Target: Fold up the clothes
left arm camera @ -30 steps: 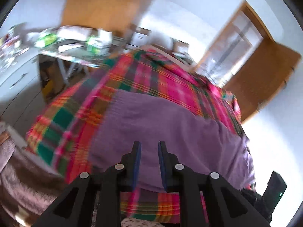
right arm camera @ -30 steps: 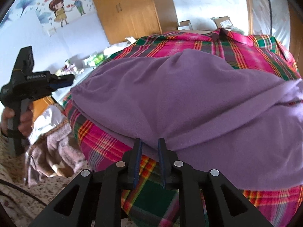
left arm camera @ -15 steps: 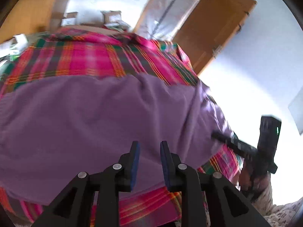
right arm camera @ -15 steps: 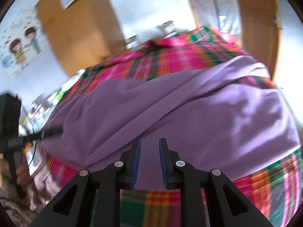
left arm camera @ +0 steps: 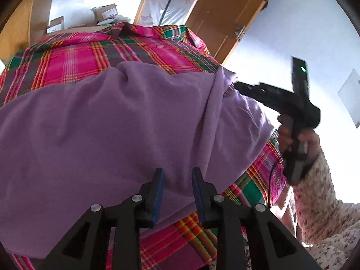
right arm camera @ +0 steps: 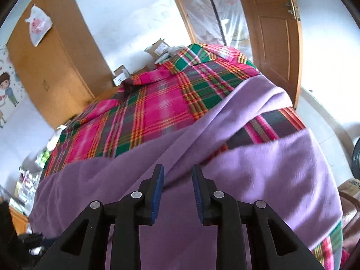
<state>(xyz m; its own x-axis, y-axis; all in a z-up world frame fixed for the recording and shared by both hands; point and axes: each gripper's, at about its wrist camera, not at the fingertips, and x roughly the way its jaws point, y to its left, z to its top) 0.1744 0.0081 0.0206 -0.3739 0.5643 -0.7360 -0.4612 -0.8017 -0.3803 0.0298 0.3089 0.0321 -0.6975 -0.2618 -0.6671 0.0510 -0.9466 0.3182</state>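
A purple garment (left arm camera: 112, 123) lies spread on a pink and green plaid bedspread (left arm camera: 78, 60). My left gripper (left arm camera: 177, 180) hovers open over its near hem, nothing between the fingers. In the left wrist view my right gripper (left arm camera: 238, 86) shows from the side, held in a hand, its tip at the garment's far right corner. In the right wrist view that gripper (right arm camera: 177, 177) is open above the purple garment (right arm camera: 281, 180), where a fold leaves a strip of bedspread (right arm camera: 146, 117) showing. I cannot tell if either gripper touches the cloth.
A wooden wardrobe (right arm camera: 56, 67) with a plastic bag stands at the back left. An open wooden door (right arm camera: 274, 33) is at the right. Cardboard boxes (left arm camera: 105, 13) sit behind the bed. The person's floral sleeve (left arm camera: 315, 191) is beside the bed's right edge.
Both views have swung to the right across the bed. The right gripper has moved from the garment's near edge to its right side. The fingers kept the same gap.
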